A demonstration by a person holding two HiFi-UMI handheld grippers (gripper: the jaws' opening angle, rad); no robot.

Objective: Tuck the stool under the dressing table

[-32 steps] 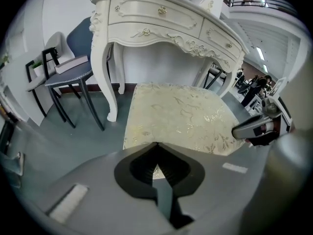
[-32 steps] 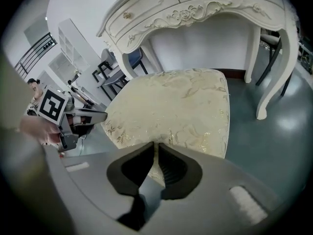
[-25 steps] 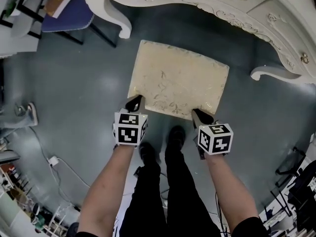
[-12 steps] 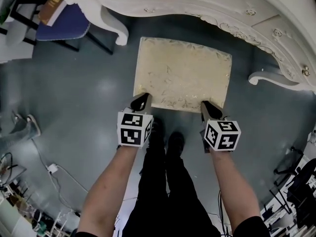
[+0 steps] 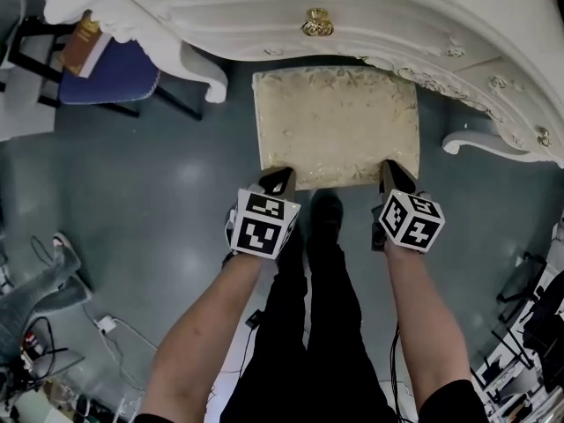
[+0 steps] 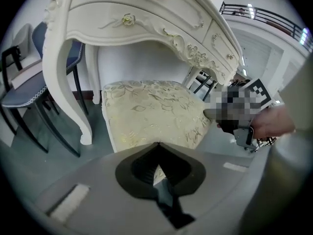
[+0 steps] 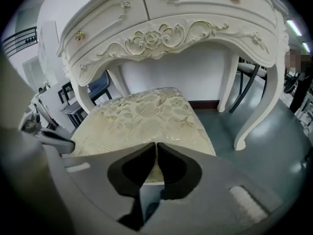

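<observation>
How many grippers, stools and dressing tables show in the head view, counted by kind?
Grippers: 2, the left gripper and the right gripper
Stool: 1
Dressing table: 1
Total: 4

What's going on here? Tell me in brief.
A person holds a gripper in each hand. The left gripper and right gripper, both with jaws shut, are set against the near edge of the stool. Its far end sits under the dressing table; most of the seat is not yet tucked in.
</observation>
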